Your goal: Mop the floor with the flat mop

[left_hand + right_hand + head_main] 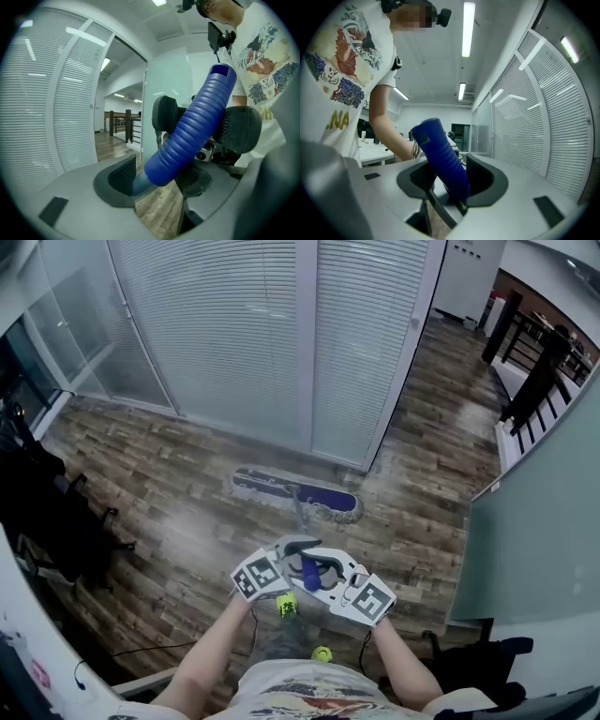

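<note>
The flat mop's blue-and-white head (295, 493) lies on the wood floor in front of the blinds. Its thin shaft (301, 519) slopes back to me and ends in a ribbed blue grip (309, 570). My left gripper (298, 549) and right gripper (321, 572) face each other across that grip, just ahead of my waist. In the left gripper view the grip (194, 126) runs up between the jaws of my left gripper (157, 178); the right gripper's dark pads (240, 129) flank it higher up. In the right gripper view my right gripper (450, 183) encloses the grip (440, 154), which leans on the right-hand pad.
A glass wall with white blinds (225, 334) and a white post (305, 343) stands just beyond the mop head. Black chairs (47, 512) crowd the left. A pale green panel (539, 521) is at the right, a dark railing (534, 381) beyond. A cable (150, 650) trails by my feet.
</note>
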